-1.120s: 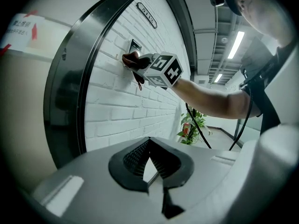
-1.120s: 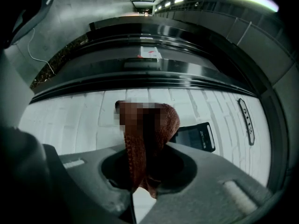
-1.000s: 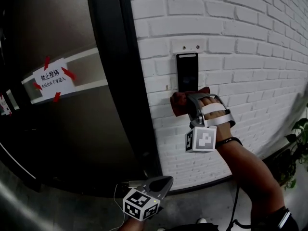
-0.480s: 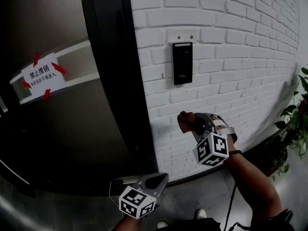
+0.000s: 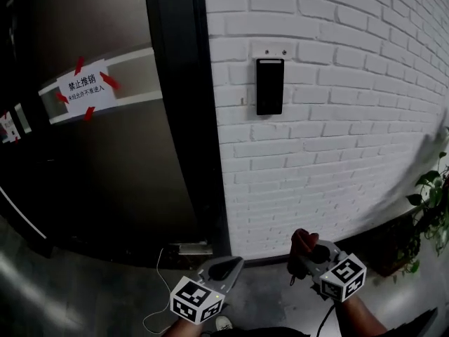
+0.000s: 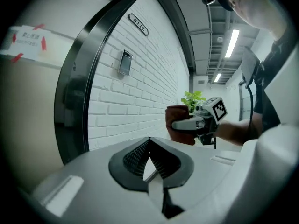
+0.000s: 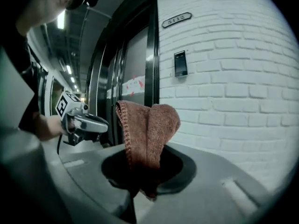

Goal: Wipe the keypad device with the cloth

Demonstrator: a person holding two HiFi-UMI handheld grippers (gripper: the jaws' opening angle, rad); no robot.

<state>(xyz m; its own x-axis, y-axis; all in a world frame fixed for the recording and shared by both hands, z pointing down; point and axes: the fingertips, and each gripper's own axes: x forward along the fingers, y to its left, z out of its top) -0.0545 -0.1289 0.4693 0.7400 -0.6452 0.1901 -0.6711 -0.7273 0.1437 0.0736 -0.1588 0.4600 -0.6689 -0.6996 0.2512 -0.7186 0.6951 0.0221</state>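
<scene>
- Right gripper (image 5: 309, 253), clamped on the cloth (image 5: 302, 240), has dropped well below the keypad (image 5: 270, 86), so the wipe looks done.
- Left gripper (image 5: 237, 262) is pinched together, empty.

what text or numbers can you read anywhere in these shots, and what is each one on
"禁止推销": top line of the paper sign taped to the dark door.
Smaller line under it: too small to read.
"5112": plaque on the brick wall, above the keypad device.
Keypad device: no readable print.
Sticker at the door's left edge: cut off, unreadable.
</scene>
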